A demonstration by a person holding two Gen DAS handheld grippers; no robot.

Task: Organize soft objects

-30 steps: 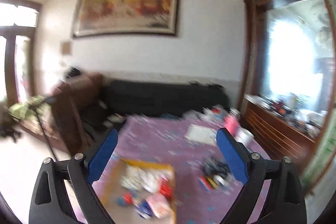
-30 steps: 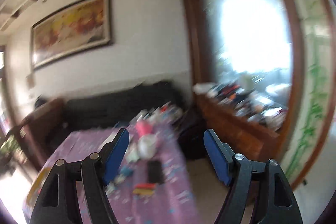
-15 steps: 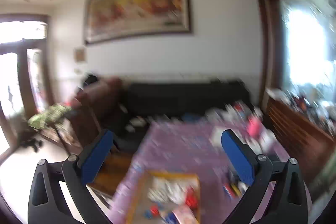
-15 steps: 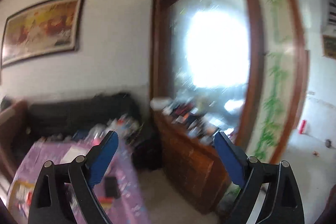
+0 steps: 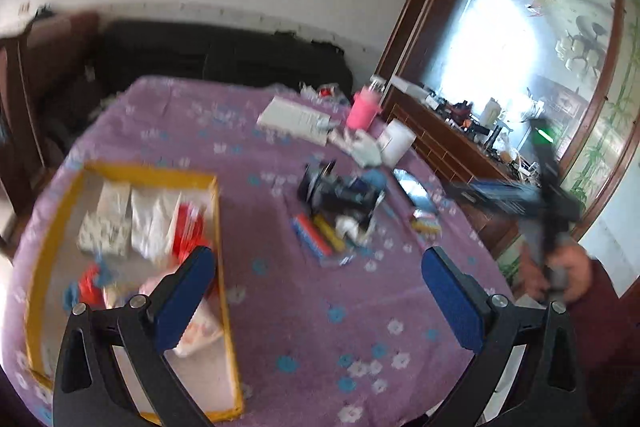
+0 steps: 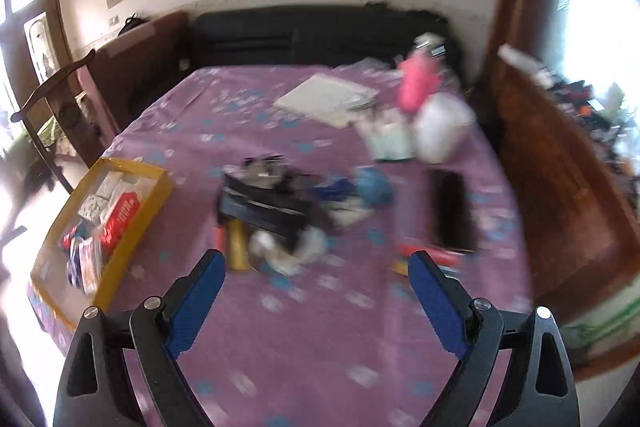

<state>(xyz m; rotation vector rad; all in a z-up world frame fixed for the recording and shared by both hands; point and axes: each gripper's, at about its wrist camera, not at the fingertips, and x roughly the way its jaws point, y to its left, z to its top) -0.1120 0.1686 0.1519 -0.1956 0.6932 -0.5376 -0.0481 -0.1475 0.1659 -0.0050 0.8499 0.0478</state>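
A yellow-rimmed box (image 5: 120, 171) holds several soft packets and sits at the left of the purple flowered table (image 5: 280, 307); it also shows in the right wrist view (image 6: 158, 187). A pile of mixed items (image 5: 340, 195) with a dark pouch and crumpled white pieces lies mid-table, and shows in the right wrist view (image 6: 276, 211). My left gripper (image 5: 318, 267) is open and empty above the table's near side. My right gripper (image 6: 316, 271) is open and empty, just short of the pile. The right gripper (image 5: 520, 195) shows blurred in the left view.
A pink cup (image 5: 362, 109), a white container (image 5: 396, 147), a white pad (image 5: 296, 119) and a black phone (image 6: 454, 211) lie at the table's far right. A black sofa (image 6: 320, 31) stands behind. A wooden cabinet (image 6: 560, 167) flanks the right side.
Both grippers have tilted down from facing the wall and window to facing the table. The right gripper has swung back left toward the pile.
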